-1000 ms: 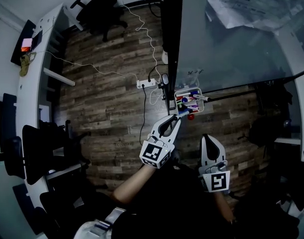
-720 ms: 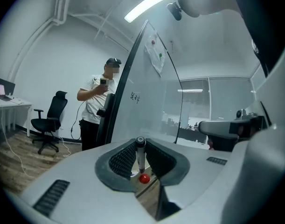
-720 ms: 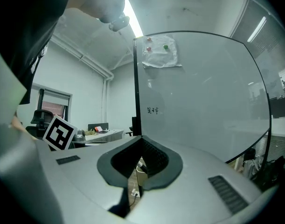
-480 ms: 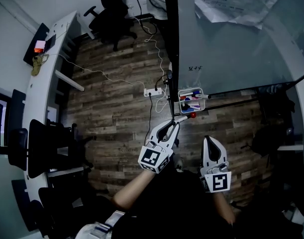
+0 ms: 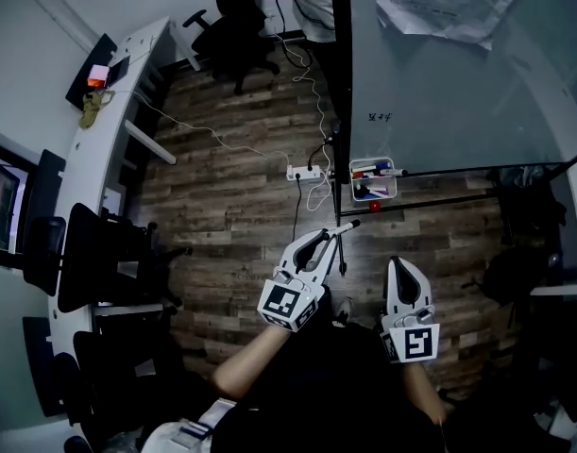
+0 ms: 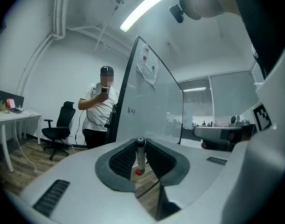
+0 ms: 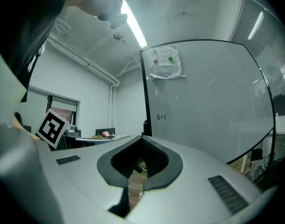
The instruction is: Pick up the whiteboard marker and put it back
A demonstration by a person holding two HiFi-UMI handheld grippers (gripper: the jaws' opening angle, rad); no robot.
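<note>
The whiteboard marker [image 6: 140,154], white with a dark cap, stands between the jaws of my left gripper [image 6: 140,143], which is shut on it. In the head view the marker [image 5: 344,226] sticks out past the left gripper [image 5: 330,236], pointing toward the whiteboard [image 5: 458,83]. A small marker tray [image 5: 373,179] with several markers hangs at the board's lower left corner, some way beyond the marker's tip. My right gripper [image 5: 398,264] hangs lower right, its jaws shut with nothing between them [image 7: 142,139].
A person [image 6: 99,111] stands left of the whiteboard's edge. A power strip [image 5: 305,172] and cables lie on the wooden floor. A long white desk [image 5: 99,149] and black office chairs [image 5: 99,262] line the left side. Papers [image 7: 166,63] are pinned on the board.
Both grippers have drawn back from the whiteboard. The left one, with the marker still in it, was at the tray and now stands well short of it.
</note>
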